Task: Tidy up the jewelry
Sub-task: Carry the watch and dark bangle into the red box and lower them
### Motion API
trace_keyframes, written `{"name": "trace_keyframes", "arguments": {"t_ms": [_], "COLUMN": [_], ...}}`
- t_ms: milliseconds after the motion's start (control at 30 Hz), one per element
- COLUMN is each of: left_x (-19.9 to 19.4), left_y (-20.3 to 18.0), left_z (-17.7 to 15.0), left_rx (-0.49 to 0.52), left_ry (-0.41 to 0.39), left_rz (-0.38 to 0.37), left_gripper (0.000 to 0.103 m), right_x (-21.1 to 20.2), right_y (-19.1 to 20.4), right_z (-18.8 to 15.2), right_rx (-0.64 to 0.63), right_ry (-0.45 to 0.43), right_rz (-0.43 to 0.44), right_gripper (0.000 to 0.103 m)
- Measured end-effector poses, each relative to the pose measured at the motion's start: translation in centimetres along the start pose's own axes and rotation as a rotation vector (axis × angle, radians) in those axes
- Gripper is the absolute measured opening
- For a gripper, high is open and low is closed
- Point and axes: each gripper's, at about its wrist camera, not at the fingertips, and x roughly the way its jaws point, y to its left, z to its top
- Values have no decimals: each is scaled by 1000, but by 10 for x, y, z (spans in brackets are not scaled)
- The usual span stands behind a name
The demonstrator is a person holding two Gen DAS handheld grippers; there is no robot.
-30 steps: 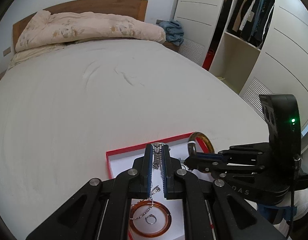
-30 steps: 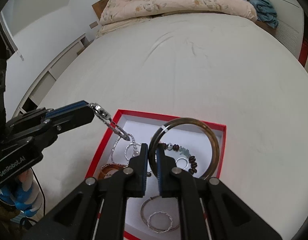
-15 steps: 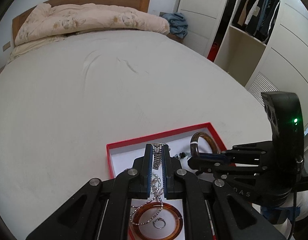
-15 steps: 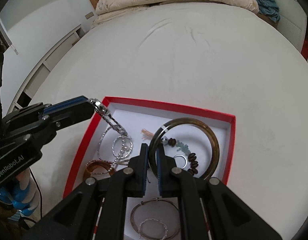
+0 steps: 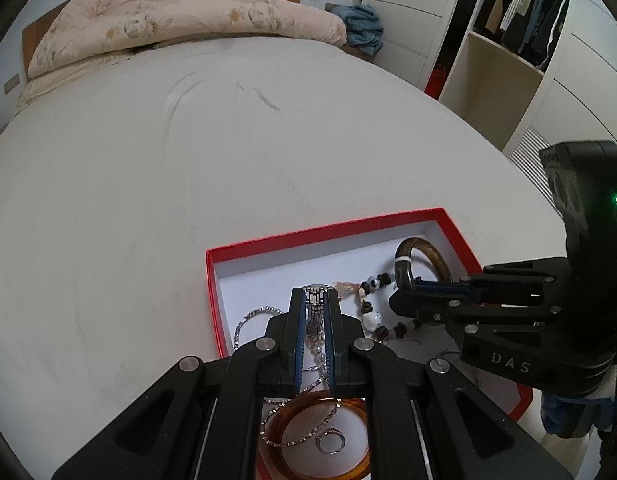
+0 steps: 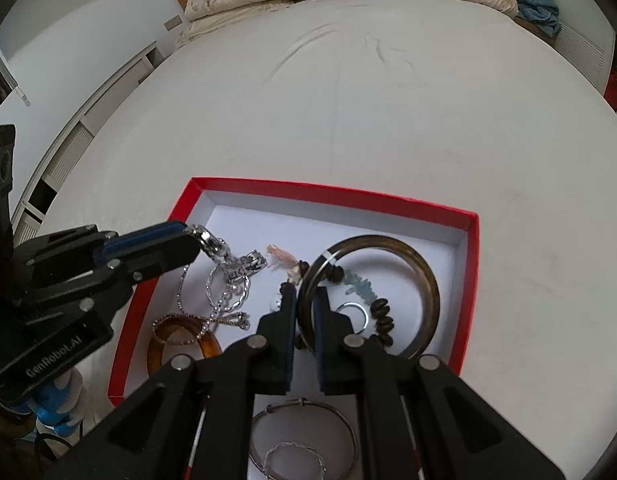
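Note:
A red box point(image 5: 320, 232) point(image 6: 328, 194) with a white floor lies on the bed. My left gripper point(image 5: 313, 300) point(image 6: 188, 232) is shut on a silver link bracelet point(image 5: 314, 308) point(image 6: 232, 260), whose free end rests among silver chains point(image 6: 224, 296) in the box. My right gripper point(image 6: 306, 296) point(image 5: 400, 300) is shut on a dark brown bangle point(image 6: 412, 272) point(image 5: 420, 252), held low over the box floor. An amber bangle point(image 5: 320, 436) point(image 6: 176, 340), a bead bracelet point(image 6: 368, 296) point(image 5: 372, 312), a small ring point(image 5: 330, 442) and silver hoops point(image 6: 300, 440) lie in the box.
The white bed sheet point(image 5: 188, 180) stretches away on all sides. A folded floral quilt point(image 5: 180, 20) lies at the headboard. A white wardrobe with hanging clothes point(image 5: 528, 20) stands to the right of the bed.
Both grippers have come down towards the box. The brown bangle has sunk from above the rim to near the floor, and the silver bracelet's hanging end now lies on the chains.

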Motion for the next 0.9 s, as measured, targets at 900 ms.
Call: {"name": "trace_keyframes", "arguments": {"t_ms": [900], "left_x": [6], "left_y": [7], "left_z": [-21], "left_rx": [-23], "left_ry": [59], "left_rz": [12], "left_gripper": [8], "right_x": [6], "right_y": [-7], "right_z": [0], "right_rx": [39], "right_ry": [13], "right_rz": [-25], "right_gripper": [9]}}
